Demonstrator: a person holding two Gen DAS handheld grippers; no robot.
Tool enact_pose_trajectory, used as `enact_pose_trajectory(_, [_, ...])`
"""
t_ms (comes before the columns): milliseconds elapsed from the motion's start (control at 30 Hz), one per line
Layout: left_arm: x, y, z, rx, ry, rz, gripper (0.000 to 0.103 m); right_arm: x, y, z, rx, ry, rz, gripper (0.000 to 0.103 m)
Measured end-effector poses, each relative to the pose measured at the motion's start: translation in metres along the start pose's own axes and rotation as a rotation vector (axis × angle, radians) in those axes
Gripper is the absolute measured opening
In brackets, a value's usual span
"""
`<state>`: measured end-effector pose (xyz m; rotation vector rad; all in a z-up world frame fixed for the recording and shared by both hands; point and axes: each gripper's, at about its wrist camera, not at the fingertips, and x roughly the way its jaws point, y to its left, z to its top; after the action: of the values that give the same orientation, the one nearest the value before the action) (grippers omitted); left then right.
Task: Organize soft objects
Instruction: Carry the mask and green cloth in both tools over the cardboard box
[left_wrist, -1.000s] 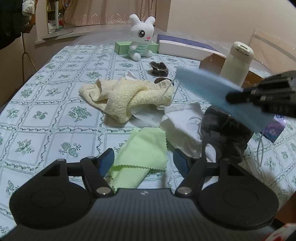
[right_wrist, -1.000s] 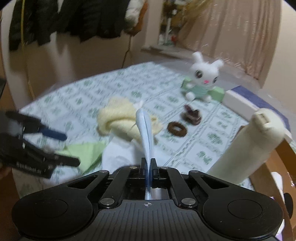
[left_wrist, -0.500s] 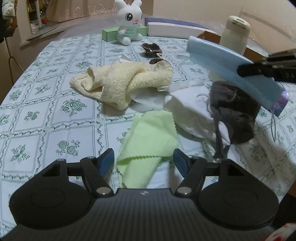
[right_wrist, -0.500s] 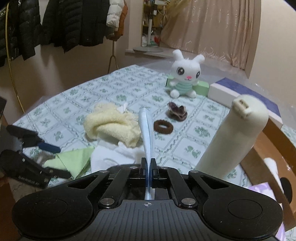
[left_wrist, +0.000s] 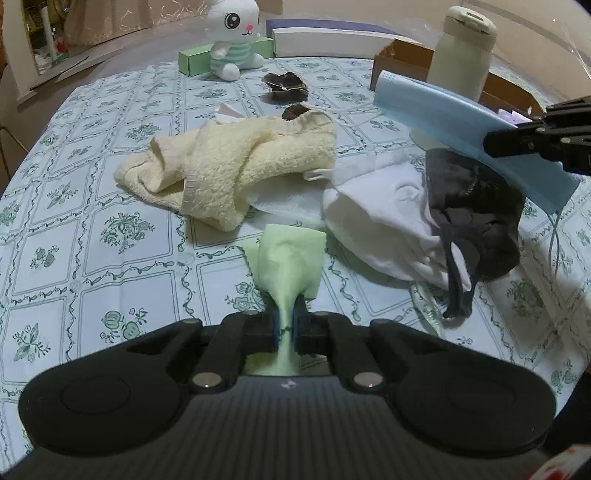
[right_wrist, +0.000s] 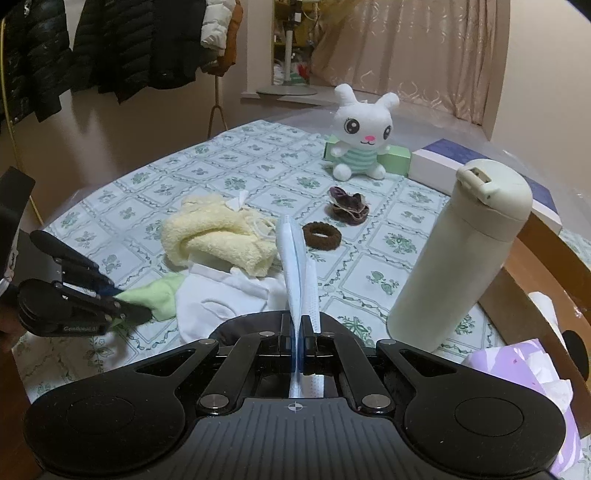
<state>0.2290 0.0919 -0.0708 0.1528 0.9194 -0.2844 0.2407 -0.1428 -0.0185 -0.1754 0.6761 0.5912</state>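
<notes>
Green cloth (left_wrist: 289, 258) pinched; mask (right_wrist: 295, 258) seemingly clamped.

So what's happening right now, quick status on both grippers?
Left gripper shut on light green cloth. Right gripper shut on blue face mask, held off the table. Yellow towel, white and grey garments piled just ahead.
</notes>
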Motion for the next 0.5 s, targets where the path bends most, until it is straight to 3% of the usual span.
enact_pose_trajectory(500, [-0.051,-0.013,0.049,0.079,-0.090,-0.055,0.005,-0.052,-0.021,-0.008,0.019,-0.012,-0.063,0.002])
